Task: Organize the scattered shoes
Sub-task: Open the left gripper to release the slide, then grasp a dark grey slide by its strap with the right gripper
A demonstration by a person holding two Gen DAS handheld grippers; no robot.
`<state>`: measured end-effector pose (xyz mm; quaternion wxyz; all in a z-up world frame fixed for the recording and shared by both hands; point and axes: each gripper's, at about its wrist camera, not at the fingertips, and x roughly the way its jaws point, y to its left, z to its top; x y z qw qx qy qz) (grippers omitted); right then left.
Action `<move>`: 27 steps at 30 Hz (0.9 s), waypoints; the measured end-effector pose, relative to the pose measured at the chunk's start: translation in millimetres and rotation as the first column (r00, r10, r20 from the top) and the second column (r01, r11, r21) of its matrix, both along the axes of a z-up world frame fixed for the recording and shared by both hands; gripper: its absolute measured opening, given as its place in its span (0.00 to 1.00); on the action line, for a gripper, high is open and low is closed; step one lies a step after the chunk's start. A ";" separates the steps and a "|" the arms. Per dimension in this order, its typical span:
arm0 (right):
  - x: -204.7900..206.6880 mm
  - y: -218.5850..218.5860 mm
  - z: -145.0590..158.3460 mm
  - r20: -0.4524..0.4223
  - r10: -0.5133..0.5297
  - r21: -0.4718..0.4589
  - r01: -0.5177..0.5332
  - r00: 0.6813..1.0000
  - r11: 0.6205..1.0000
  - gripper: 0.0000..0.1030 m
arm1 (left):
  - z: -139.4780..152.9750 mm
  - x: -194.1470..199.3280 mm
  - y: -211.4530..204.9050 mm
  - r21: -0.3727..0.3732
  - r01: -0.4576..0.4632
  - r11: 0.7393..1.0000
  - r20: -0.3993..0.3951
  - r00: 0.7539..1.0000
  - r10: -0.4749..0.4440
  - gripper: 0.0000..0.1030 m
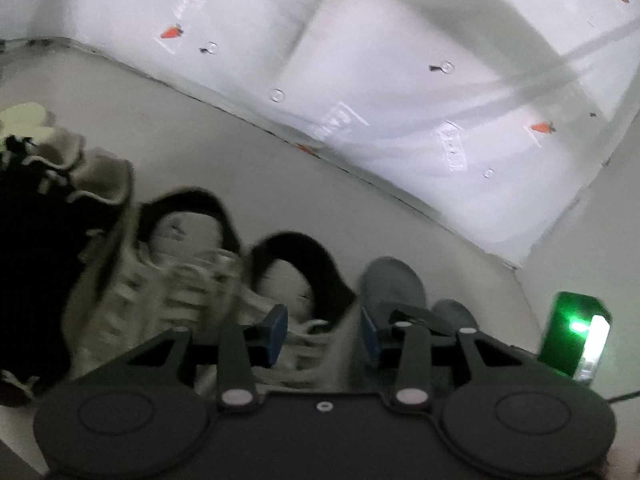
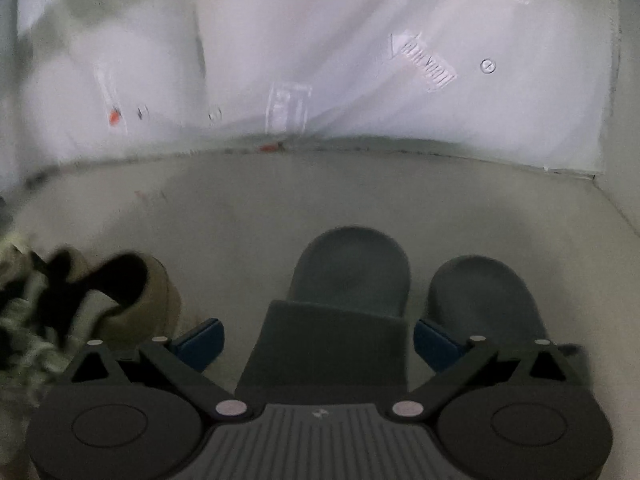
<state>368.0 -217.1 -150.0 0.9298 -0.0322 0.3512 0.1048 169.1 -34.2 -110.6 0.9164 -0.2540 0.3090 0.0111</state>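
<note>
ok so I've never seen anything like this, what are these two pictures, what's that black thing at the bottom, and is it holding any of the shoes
Each picture comes from a camera mounted on a hand-held gripper, looking forward along its two blue-tipped jaws; a person carries one in each hand. The black shape at the bottom is the gripper body. The left gripper has its jaws on either side of a pale laced sneaker, though blur hides whether they pinch it. The right gripper is open, straddling the strap of a grey slide sandal; its partner lies beside it. The shoes sit on a light floor before a white carrot-print cloth.
</note>
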 end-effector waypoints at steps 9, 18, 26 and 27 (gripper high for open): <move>19.7 -1.0 -18.8 -0.016 -0.042 -0.021 0.042 0.999 0.999 0.92 | -7.3 6.4 21.5 -0.020 0.019 1.000 0.009 1.000 -0.019 0.40; 16.5 -0.9 -18.8 -0.025 -0.001 -0.015 0.000 1.000 1.000 0.92 | -3.2 22.6 3.3 -0.003 0.099 0.995 0.026 0.995 -0.099 0.40; -23.5 1.0 -12.2 -0.064 0.083 -0.007 -0.083 0.995 0.996 0.92 | -5.6 25.2 -2.1 -0.006 0.104 0.995 0.018 0.994 -0.104 0.40; -24.5 1.5 -12.4 -0.067 0.089 -0.009 -0.090 0.994 0.996 0.92 | -6.2 25.6 -3.1 -0.007 0.103 0.995 0.017 0.995 -0.103 0.40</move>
